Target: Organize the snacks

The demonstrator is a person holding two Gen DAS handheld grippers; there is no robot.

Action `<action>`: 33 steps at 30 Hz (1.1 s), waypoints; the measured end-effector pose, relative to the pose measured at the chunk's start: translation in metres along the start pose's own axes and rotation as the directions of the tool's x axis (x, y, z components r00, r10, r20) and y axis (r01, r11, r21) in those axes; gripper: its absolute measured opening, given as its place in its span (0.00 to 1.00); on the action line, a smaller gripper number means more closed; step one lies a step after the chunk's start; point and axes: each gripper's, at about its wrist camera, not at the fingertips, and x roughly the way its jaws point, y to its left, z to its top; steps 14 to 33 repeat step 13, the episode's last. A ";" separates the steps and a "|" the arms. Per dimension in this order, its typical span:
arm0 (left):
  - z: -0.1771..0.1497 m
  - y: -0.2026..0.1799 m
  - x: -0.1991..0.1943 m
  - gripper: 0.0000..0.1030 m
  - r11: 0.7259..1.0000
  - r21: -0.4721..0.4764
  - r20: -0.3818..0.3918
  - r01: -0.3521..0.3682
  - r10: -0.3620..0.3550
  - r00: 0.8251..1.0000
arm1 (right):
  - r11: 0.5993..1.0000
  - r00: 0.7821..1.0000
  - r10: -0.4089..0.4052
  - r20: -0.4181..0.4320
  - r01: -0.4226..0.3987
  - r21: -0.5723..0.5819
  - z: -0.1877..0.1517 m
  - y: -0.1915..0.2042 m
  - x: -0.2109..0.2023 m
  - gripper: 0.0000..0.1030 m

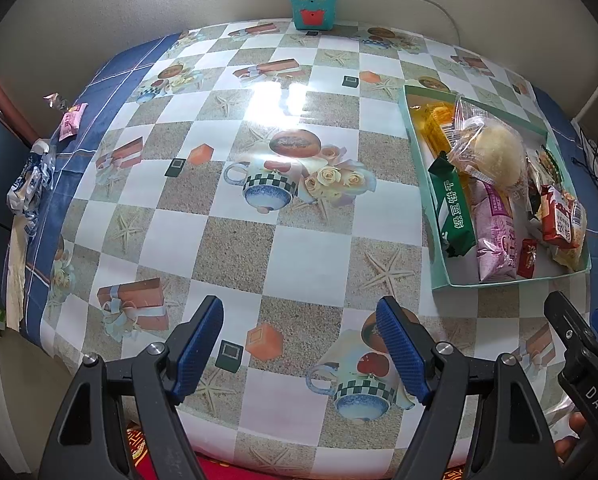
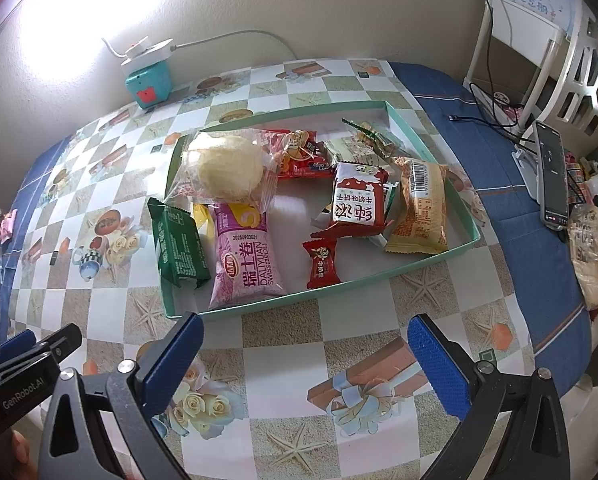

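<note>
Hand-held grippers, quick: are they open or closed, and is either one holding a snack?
Left hand-held gripper: open, holding nothing, above the table.
Right hand-held gripper: open, holding nothing, just in front of the snack tray.

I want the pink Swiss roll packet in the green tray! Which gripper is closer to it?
The right gripper. It hovers open just in front of the shallow green cardboard tray where the pink Swiss roll packet lies. The left gripper is open too, farther off to the tray's left.
</note>
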 end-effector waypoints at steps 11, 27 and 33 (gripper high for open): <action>-0.001 0.000 -0.004 0.77 1.000 0.008 0.022 -0.008 0.008 1.000 | 1.000 1.000 0.002 -0.003 -0.002 -0.009 0.000 0.000 0.002 1.00; 0.000 -0.001 -0.003 0.77 1.000 0.011 0.020 -0.008 0.008 1.000 | 1.000 1.000 0.001 -0.003 -0.001 -0.008 0.000 0.000 0.002 1.00; 0.000 -0.001 -0.003 0.77 1.000 0.011 0.020 -0.008 0.008 1.000 | 1.000 1.000 0.001 -0.003 -0.001 -0.008 0.000 0.000 0.002 1.00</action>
